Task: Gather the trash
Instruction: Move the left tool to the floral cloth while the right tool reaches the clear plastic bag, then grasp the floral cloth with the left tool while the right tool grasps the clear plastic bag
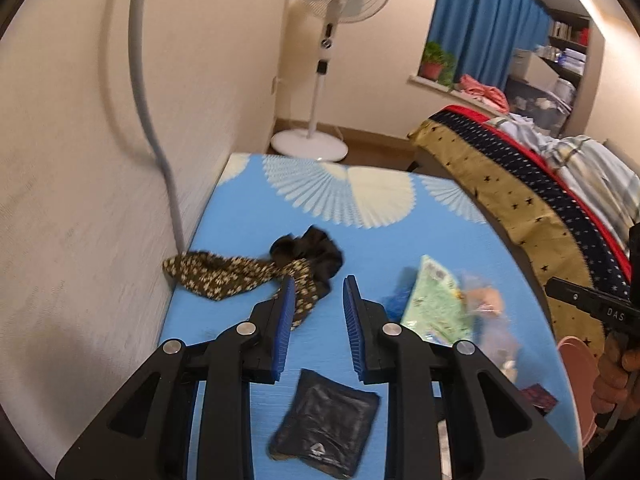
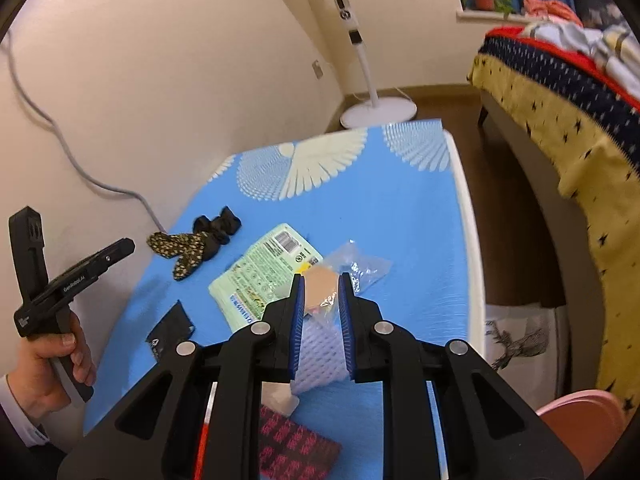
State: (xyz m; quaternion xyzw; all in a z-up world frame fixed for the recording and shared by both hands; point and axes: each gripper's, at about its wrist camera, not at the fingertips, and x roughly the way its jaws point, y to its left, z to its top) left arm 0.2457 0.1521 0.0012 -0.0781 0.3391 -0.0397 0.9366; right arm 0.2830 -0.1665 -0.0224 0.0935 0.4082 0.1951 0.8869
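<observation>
Trash litters the blue fan-patterned tabletop: a pale green printed wrapper, a crinkled clear plastic bag, a black foil pouch. Only the right view shows white foam netting and a red-black packet. The left gripper and right gripper hover narrowly parted, gripping nothing.

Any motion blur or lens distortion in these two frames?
Left wrist: the green packet and clear wrapper are smeared by motion; the grey cable bows from fisheye. Right wrist: sharper, packet print readable, the fan pole curved.
</observation>
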